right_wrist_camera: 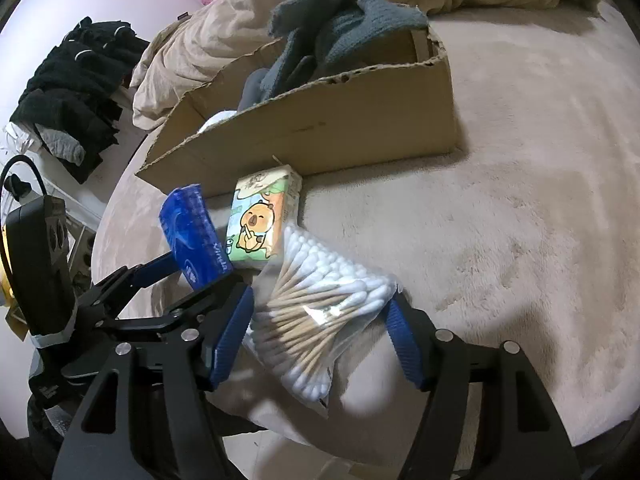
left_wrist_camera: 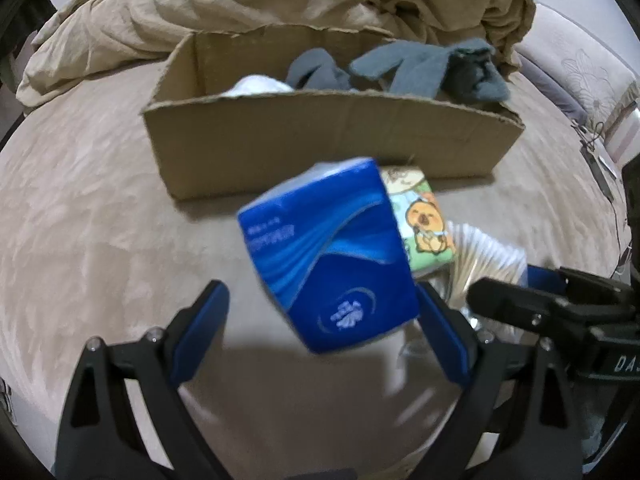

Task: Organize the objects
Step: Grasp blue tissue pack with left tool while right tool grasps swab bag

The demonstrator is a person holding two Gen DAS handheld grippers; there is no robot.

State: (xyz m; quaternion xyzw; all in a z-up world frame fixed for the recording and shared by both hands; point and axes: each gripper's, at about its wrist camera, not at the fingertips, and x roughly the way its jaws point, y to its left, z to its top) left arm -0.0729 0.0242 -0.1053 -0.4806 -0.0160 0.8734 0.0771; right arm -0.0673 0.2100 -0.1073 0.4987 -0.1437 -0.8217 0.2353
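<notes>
A blue tissue pack (left_wrist_camera: 332, 256) is tilted and blurred between my left gripper's (left_wrist_camera: 320, 304) wide-spread fingers; only the right finger (left_wrist_camera: 440, 332) touches it, so the gripper is open. The pack also shows in the right wrist view (right_wrist_camera: 194, 232). A cartoon tissue pack (left_wrist_camera: 424, 224) (right_wrist_camera: 262, 216) lies on the bed in front of the cardboard box (left_wrist_camera: 320, 136) (right_wrist_camera: 340, 120). A clear bag of cotton swabs (right_wrist_camera: 316, 308) lies between my right gripper's (right_wrist_camera: 316, 332) open fingers, which stand at its two sides.
Grey knitted gloves (left_wrist_camera: 432, 68) (right_wrist_camera: 340, 28) and something white (left_wrist_camera: 256, 86) lie in the box. A rumpled beige duvet (left_wrist_camera: 240, 12) is piled behind it. Dark clothes (right_wrist_camera: 76, 92) lie beyond the bed's left edge. The beige bed cover (right_wrist_camera: 520, 200) stretches to the right.
</notes>
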